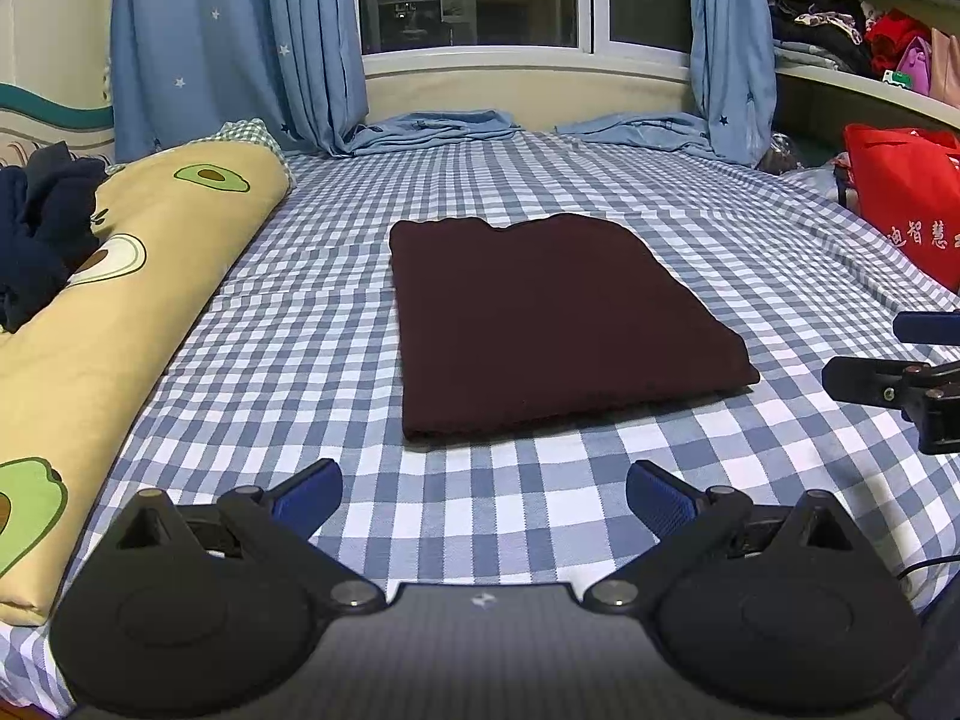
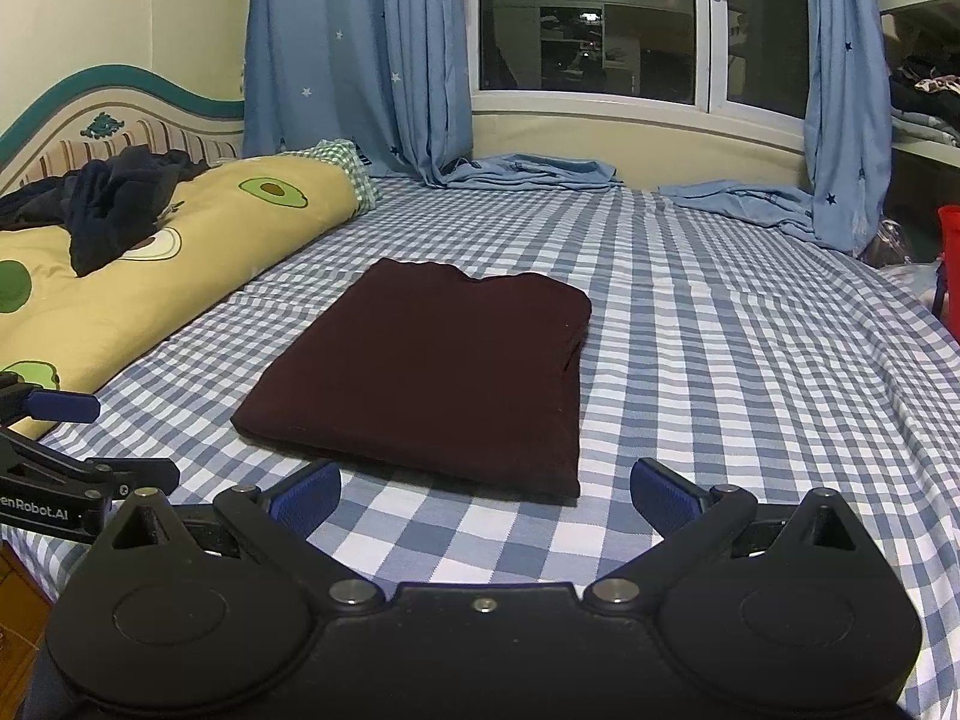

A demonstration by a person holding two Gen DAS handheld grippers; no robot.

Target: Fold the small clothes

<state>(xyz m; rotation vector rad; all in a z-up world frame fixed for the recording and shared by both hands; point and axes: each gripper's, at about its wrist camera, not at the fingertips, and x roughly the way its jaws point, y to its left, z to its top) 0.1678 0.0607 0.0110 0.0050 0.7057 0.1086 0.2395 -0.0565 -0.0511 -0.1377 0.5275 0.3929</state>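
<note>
A dark maroon garment lies folded into a neat rectangle on the blue checked bedsheet. In the right wrist view the same garment sits just beyond my fingers. My left gripper hovers open short of its near edge, nothing between the blue pads. My right gripper is open too, close to the garment's near edge and empty. The right gripper also shows at the right edge of the left wrist view, and the left gripper at the left edge of the right wrist view.
A rolled yellow avocado-print quilt lies along the left, with a crumpled dark navy garment on it. Blue star curtains and their pooled hems lie at the far side under the window. A red bag stands right.
</note>
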